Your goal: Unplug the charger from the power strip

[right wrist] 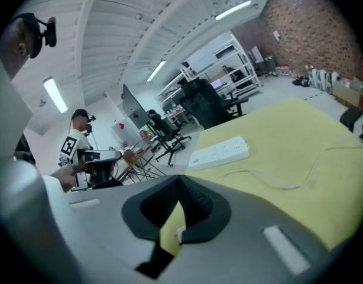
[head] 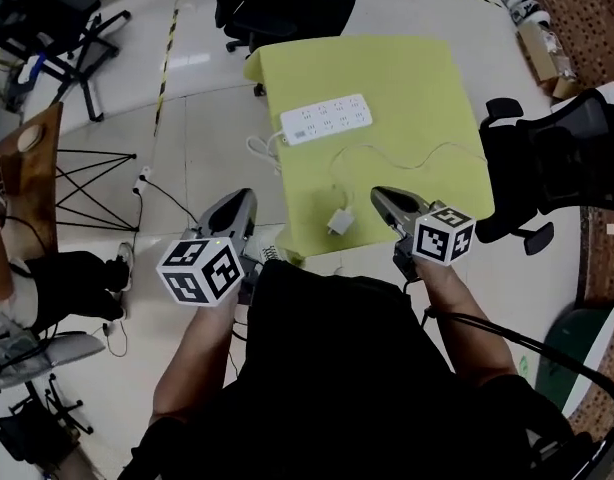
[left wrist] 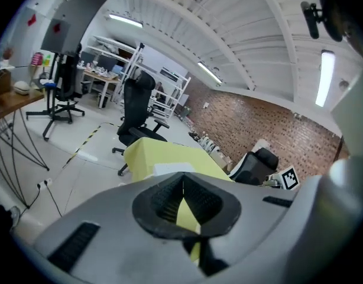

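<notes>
At the tabletop (head: 407, 78) near edge the charger (head: 339, 222) lies loose, left tongs (head: 247, 197) and right tongs (head: 378, 194) clenched empty; a snagged cable (head: 407, 154) could drag it off.

Black shirt (head: 327, 368); grey left tool (head: 245, 200), right tool (head: 380, 195); black-white marker cubes (head: 201, 270).

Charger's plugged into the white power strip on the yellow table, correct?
No. The head view shows the charger lying loose on the yellow table, near its front edge and well apart from the white power strip.
</notes>
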A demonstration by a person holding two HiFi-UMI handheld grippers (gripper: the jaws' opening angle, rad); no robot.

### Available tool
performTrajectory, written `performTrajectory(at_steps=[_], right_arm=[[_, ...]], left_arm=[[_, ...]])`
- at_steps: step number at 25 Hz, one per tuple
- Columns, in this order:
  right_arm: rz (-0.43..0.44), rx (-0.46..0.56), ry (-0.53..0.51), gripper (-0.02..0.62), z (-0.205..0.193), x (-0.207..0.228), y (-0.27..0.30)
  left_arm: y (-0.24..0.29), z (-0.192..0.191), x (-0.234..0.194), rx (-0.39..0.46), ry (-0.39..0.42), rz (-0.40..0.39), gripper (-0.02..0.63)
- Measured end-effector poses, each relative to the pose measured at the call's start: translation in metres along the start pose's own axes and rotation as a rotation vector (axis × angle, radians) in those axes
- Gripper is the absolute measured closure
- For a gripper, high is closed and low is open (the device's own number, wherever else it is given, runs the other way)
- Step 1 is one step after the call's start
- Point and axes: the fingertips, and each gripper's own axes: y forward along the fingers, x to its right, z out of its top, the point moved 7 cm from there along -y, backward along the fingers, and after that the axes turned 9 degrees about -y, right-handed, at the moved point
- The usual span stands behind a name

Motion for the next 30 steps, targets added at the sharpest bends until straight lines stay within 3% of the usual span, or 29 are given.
performTrajectory(at_steps=[4,10,16,22,26,30], right_arm=[[0.130,0.015,-0.111,0.594,0.002,0.000,-0.036],[0.246,-0.004,-0.161,0.594,-0.027,-0.010,-0.086],[0.311,-0.028,-0.147,0.594,-0.047,-0.017,-0.113],[0.309,0.060,-0.144,0.594,-0.042,-0.022,-0.138],[0.266,0.096,-0.132,0.594,-0.052,-0.020,-0.151],[0.234,0.097,-0.118,0.594,-0.062,-0.021,-0.157]], left_arm=[[-0.016,-0.050,0.041,0.072,-0.037,0.070,0.598],[-0.023,-0.127,0.106,0.077,-0.087,0.087,0.600],[-0.045,-0.156,0.149,0.069,-0.075,0.122,0.598],[-0.060,-0.163,0.166,0.035,-0.038,0.149,0.600],[-0.049,-0.169,0.175,-0.013,-0.004,0.116,0.600],[-0.042,-0.164,0.183,0.004,0.020,0.067,0.598]])
